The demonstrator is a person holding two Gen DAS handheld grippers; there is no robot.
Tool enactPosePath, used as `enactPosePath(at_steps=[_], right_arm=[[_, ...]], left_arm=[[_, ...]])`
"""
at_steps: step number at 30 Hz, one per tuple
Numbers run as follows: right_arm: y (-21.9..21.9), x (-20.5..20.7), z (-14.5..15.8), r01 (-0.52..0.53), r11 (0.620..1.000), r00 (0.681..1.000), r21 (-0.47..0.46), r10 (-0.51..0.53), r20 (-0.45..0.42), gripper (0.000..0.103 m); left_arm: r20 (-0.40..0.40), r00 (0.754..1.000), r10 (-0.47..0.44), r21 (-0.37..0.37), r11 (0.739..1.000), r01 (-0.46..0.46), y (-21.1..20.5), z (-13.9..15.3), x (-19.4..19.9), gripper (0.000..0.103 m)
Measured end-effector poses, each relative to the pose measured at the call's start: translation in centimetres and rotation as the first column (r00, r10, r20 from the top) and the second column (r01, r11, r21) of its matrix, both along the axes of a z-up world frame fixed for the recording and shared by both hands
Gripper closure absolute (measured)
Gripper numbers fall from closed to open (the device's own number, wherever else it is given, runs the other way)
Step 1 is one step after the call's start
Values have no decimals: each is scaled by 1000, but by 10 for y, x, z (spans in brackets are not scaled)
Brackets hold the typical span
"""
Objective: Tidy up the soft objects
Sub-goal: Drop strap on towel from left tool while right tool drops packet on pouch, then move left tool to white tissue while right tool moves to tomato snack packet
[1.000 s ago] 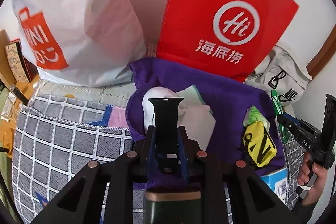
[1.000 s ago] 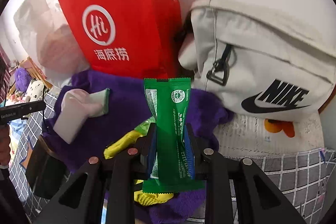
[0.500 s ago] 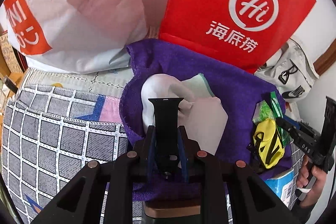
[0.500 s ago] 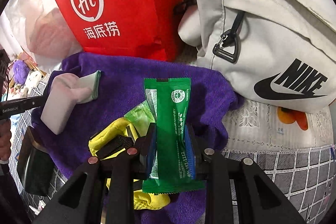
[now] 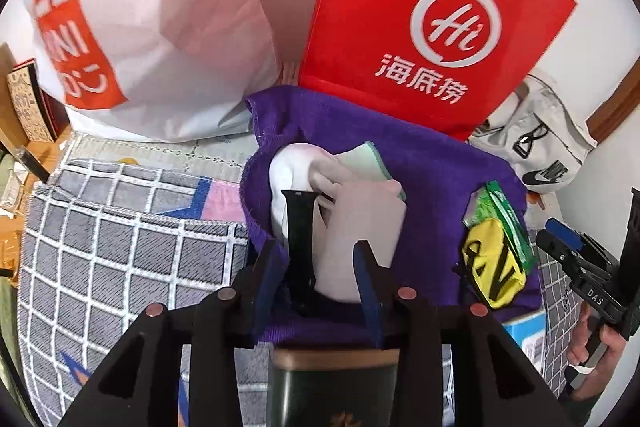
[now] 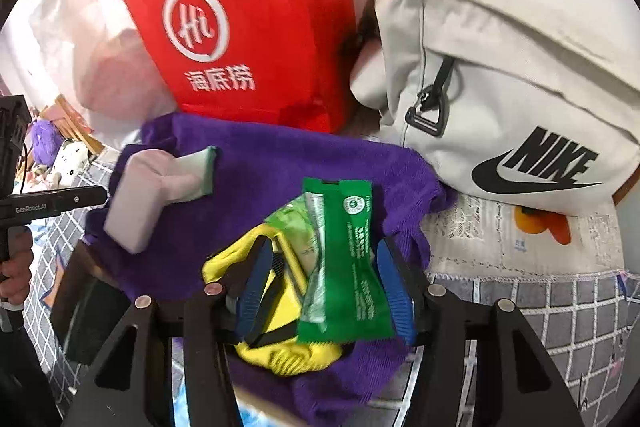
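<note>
The jaws of the left gripper (image 5: 322, 267) have just been opened, and the black strap (image 5: 300, 239) is released between them, lying on the pale folded cloths (image 5: 352, 227). The right gripper (image 6: 326, 283) has also just been opened; the green packet (image 6: 348, 259) is let go, resting on the yellow pouch (image 6: 280, 343). Everything is laid on the purple towel (image 6: 260, 163). Behind it, 1 red bag (image 5: 432, 11) is seen standing.
</note>
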State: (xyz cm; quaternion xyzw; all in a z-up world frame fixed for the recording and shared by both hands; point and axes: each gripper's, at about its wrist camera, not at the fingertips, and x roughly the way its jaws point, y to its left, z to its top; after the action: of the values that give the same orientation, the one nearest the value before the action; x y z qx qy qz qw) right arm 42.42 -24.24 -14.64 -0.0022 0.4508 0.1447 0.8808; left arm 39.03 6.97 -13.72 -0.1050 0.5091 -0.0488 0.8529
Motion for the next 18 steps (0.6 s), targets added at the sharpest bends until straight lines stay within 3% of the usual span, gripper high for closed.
enactPosePath(at_steps=[8, 18], right_arm=[[20, -68, 31, -61, 997, 996, 43, 58, 65, 44], [79, -164, 18, -198, 980, 980, 31, 197, 37, 45]], left_arm=[[48, 999, 17, 21, 1000, -18, 8, 24, -51, 65], [79, 997, -19, 57, 998, 15, 6, 22, -131, 64]])
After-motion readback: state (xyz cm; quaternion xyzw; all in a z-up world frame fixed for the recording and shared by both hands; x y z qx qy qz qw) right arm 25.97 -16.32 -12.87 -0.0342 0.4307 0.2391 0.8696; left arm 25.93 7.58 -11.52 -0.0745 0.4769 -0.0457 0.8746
